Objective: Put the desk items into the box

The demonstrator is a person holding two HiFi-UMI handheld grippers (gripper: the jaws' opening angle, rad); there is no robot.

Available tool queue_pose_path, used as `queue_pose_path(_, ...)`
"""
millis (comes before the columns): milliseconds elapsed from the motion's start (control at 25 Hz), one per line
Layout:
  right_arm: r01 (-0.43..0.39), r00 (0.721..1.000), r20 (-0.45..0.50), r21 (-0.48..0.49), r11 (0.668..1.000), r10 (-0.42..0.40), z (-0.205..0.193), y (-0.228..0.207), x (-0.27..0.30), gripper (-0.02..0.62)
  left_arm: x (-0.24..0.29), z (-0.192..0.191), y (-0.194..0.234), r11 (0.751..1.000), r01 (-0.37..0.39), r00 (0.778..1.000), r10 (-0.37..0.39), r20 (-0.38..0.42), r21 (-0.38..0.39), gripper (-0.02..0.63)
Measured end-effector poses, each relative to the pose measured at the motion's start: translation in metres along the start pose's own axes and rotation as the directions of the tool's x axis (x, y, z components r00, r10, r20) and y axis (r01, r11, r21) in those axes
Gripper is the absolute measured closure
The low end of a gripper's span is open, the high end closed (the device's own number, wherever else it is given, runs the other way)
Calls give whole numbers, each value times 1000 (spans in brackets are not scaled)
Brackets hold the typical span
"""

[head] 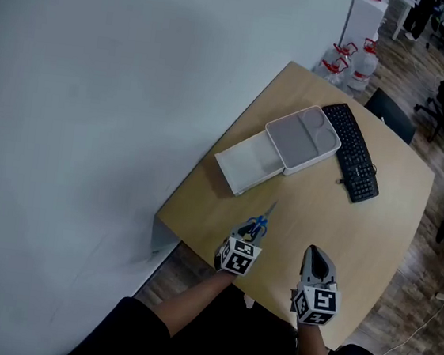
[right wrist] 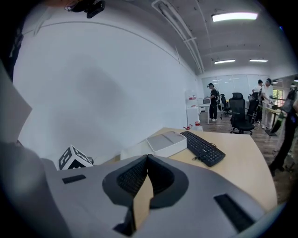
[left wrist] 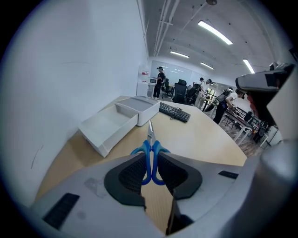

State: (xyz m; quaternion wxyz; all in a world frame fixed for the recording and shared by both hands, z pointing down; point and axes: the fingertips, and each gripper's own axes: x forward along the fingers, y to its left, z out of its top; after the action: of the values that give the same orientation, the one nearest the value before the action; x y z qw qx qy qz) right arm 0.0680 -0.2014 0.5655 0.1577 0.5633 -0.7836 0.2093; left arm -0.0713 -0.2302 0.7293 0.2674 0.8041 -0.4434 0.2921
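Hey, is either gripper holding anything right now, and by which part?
The left gripper holds the blue scissors by their handle loops, blades pointing forward. The right gripper holds nothing; its jaws are together.

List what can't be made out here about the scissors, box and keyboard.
- Left gripper view: handle loops of the scissors, partly covered by pads of the left gripper.
- Right gripper view: open half of the white box, mostly behind the right gripper.
- Every view: lettering on the keyboard, too small.

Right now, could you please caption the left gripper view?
Left gripper holding blue scissors, blades pointing toward the white box.
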Motion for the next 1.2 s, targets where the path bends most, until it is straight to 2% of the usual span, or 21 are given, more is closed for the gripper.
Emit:
queue_pose_path(560,-25,999,-20,-9,1000,24,23,66,54,535,6,23,81,1000,-22,999,22,25,-10,520)
queue_pose_path(760,-2,1000,-24,-66,998,1,26,75,61,535,20,36,101,1000,-25,999,24,29,11,520)
queue_pose_path(1000,9,999,-36,-60,998,-11,26,82,72,535,35,55,120,998,-12,1000,10,22,54,520)
queue_pose_path(1200,38,998,-50,-63,997,-41,30,68,76,535,53,85,135,996,-15,1000,13,25,83,520)
